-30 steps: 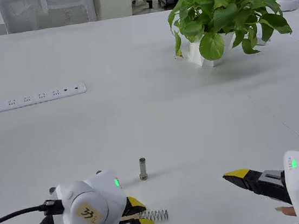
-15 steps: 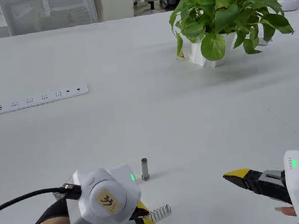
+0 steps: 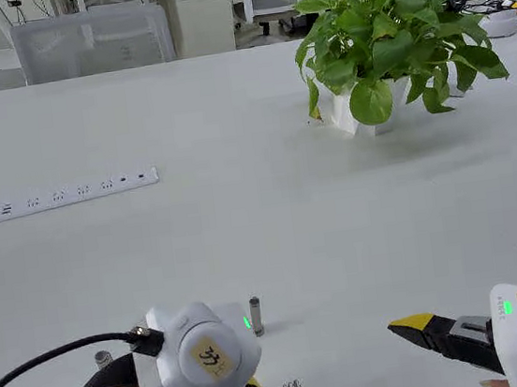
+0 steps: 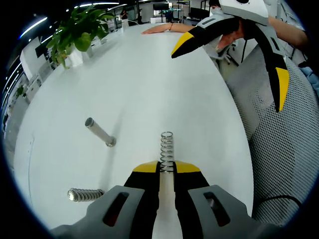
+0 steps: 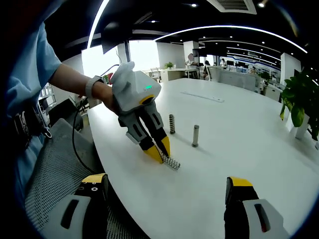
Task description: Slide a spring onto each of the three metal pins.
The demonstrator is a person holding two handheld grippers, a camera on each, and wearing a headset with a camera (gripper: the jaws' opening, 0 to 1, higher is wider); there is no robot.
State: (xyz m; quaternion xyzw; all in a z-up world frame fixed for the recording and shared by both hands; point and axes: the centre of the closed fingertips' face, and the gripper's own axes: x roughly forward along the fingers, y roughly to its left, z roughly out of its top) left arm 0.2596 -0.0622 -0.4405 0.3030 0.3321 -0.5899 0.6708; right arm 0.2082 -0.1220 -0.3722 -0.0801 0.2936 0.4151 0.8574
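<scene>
White bench (image 3: 242, 214): your left gripper (image 4: 167, 168) clamps a spring (image 4: 166, 147) just nearer than the bare pin (image 4: 98, 132), and your right gripper (image 5: 167, 183) has its jaws apart.

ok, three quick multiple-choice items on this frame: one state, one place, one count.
1. The right gripper is: A) shut tight B) open and empty C) shut on something
2. Where is the loose spring? A) in the right gripper B) on a pin C) between the left gripper's fingers
3. Pins in the right gripper view already wearing a spring: A) one B) none C) three
Key: 1 B, its fingers stand wide apart with nothing between. 2 C, it is pinched at the yellow fingertips. 3 A, the sprung pin stands beside the bare pin.
</scene>
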